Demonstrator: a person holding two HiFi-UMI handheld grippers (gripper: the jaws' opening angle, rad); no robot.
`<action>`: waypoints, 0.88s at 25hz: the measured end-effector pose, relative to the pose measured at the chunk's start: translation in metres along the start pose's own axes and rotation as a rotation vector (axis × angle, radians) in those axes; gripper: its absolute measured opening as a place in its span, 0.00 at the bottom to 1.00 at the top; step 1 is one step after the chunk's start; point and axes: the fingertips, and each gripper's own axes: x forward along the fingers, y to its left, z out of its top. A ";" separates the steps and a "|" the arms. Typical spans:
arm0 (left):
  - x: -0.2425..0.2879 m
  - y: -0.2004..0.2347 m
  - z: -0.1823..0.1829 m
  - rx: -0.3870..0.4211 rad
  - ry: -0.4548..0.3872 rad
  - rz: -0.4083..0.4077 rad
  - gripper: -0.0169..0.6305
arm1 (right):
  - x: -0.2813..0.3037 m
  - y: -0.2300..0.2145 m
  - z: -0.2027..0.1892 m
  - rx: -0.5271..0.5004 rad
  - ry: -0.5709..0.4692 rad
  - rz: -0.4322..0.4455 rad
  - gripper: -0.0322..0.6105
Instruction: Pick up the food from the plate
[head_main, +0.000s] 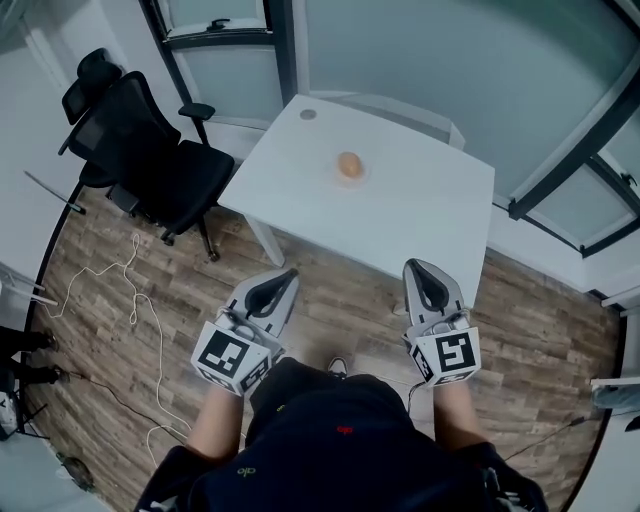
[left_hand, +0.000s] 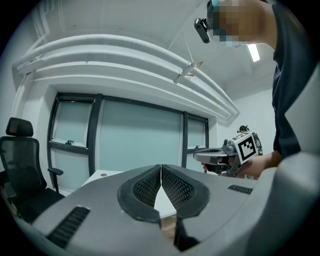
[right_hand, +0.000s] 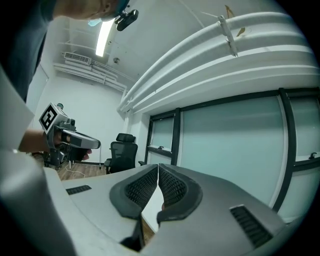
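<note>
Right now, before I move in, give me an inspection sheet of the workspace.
Surface: white table, one small grey round fitting near its far corner.
Job's things: brown rounded food on a white plate, mid-table, not yet picked up.
Clutter: nothing seen.
Grippers: left gripper and right gripper both shut, empty, short of the table's near edge.
Cables: white cable loose on the wood floor, left.
Surroundings: black office chair left of the table; glass walls behind.
</note>
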 end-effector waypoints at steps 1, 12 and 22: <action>0.006 0.002 -0.001 -0.001 0.004 0.002 0.06 | 0.004 -0.006 -0.002 0.000 -0.001 0.000 0.09; 0.058 0.044 -0.005 0.008 0.020 0.002 0.06 | 0.051 -0.044 -0.020 0.025 0.011 -0.021 0.09; 0.107 0.117 0.002 0.010 0.020 -0.049 0.06 | 0.128 -0.060 -0.019 0.019 0.023 -0.064 0.09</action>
